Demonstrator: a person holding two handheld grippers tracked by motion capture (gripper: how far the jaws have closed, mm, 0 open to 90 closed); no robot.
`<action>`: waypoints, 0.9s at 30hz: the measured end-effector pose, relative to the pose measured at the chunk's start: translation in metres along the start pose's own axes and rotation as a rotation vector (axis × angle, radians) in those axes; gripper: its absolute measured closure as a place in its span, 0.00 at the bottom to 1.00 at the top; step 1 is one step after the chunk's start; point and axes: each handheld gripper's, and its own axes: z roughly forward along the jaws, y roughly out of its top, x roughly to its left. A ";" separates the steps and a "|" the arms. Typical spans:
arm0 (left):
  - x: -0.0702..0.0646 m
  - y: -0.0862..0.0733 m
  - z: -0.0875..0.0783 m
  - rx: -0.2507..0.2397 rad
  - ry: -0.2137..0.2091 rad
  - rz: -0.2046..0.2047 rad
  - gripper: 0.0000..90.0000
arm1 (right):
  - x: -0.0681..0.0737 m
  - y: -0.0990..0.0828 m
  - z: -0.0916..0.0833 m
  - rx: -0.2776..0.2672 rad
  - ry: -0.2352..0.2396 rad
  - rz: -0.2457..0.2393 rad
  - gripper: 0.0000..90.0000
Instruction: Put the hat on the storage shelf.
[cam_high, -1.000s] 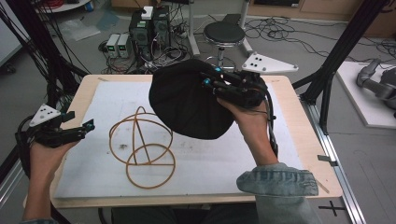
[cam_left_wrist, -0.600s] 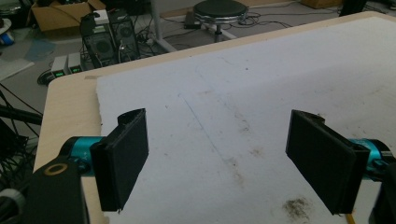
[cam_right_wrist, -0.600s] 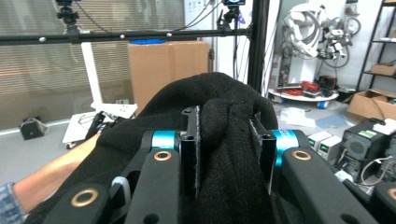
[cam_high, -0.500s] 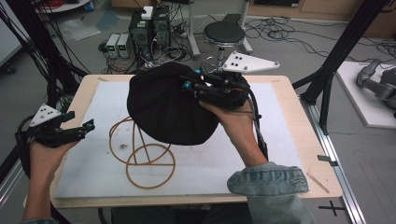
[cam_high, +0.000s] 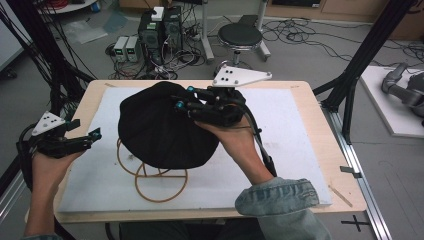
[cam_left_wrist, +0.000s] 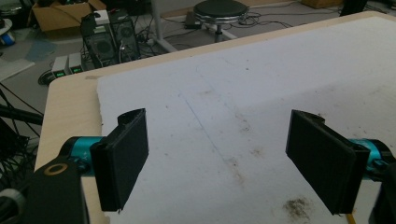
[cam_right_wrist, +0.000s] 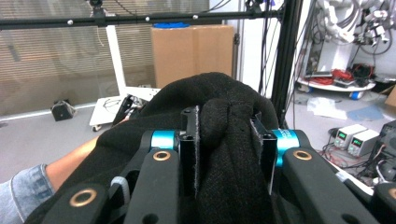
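Two grippers — right gripper (cam_high: 181, 98) pinches black cloth (cam_high: 155, 130); left gripper (cam_high: 85, 131) fingers wide, empty.

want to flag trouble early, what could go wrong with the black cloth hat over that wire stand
The right gripper pinches only a fold of the black hat, so the knit could slip out. The wire stand looks light and stands free; the draped hat may drag or tip it. The left gripper is open and apart from the stand, not steadying it.
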 end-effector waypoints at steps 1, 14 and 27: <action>0.000 0.000 0.000 -0.001 0.001 -0.001 0.24 | 0.001 -0.001 0.001 0.005 0.006 0.001 0.80; 0.000 0.000 0.000 0.002 0.005 0.002 0.24 | 0.010 -0.013 0.027 0.063 0.047 0.021 0.78; 0.000 0.000 0.000 0.002 0.000 0.000 0.24 | 0.017 -0.020 0.043 0.110 0.063 0.011 0.76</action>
